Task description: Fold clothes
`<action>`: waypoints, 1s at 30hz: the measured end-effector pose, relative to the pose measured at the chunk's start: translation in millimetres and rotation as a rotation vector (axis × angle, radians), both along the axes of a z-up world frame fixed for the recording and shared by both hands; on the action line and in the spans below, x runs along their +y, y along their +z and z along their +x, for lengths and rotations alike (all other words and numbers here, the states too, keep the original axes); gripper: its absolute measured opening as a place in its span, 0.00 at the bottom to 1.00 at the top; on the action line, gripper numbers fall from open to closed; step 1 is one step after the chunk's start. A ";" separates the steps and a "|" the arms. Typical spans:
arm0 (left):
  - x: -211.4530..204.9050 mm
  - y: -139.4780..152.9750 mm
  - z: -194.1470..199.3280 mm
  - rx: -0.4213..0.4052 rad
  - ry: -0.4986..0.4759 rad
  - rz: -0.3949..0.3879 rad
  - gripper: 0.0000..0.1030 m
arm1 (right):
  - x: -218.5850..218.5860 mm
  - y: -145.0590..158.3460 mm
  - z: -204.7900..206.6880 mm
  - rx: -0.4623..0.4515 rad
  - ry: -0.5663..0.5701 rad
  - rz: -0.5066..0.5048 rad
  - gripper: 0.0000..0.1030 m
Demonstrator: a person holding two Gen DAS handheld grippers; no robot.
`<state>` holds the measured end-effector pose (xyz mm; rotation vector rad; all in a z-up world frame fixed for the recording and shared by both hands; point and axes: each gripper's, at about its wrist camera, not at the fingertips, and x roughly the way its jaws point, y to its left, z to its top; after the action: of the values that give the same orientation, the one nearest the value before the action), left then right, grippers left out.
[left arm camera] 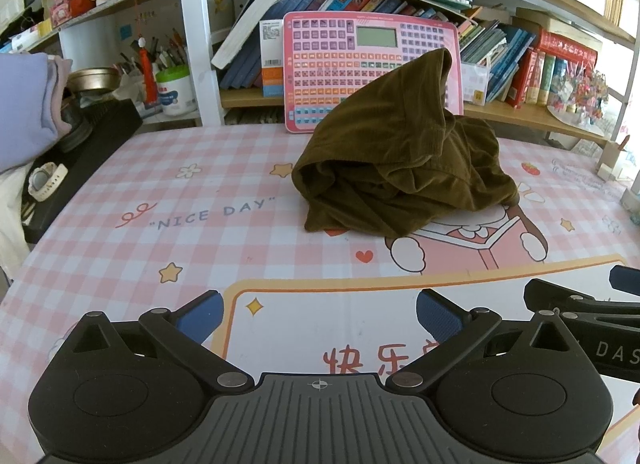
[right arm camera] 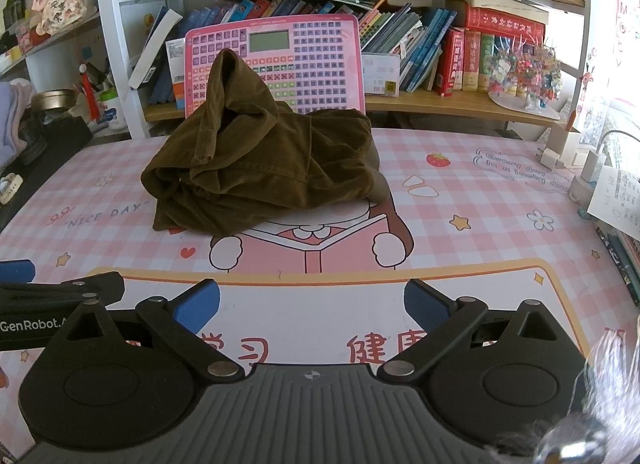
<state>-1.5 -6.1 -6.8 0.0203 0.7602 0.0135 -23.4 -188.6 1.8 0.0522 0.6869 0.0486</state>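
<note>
A single garment [left arm camera: 400, 168], dark olive-brown with a fine corduroy-like nap, lies unfolded in a crumpled heap on the desk [left arm camera: 200, 192]. It sits toward the far edge, roughly midway along it, well apart from the near edge. One part of the cloth rises in a tall peak at the back of the heap, with a stitched hem or seam running down it [right arm camera: 208, 112]. The lower layers spread flat and rumpled toward the near side, with a thick rolled fold at the left end [right arm camera: 160, 180].
</note>
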 end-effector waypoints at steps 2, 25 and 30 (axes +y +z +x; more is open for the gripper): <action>-0.4 -0.3 -0.1 0.000 0.000 0.001 1.00 | 0.1 -0.1 -0.2 0.001 0.000 0.000 0.97; -6.8 -5.8 -2.6 0.014 -0.026 0.004 1.00 | -8.2 -5.0 -5.5 0.013 -0.005 0.039 0.97; -9.5 -4.2 -3.9 -0.032 -0.045 -0.012 1.00 | -15.2 -5.9 -5.9 0.005 -0.015 0.068 0.97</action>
<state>-5.4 -15.7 -11.0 0.0256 0.7273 -0.0338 -29.4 -203.8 -4.1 0.1224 0.6894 0.0576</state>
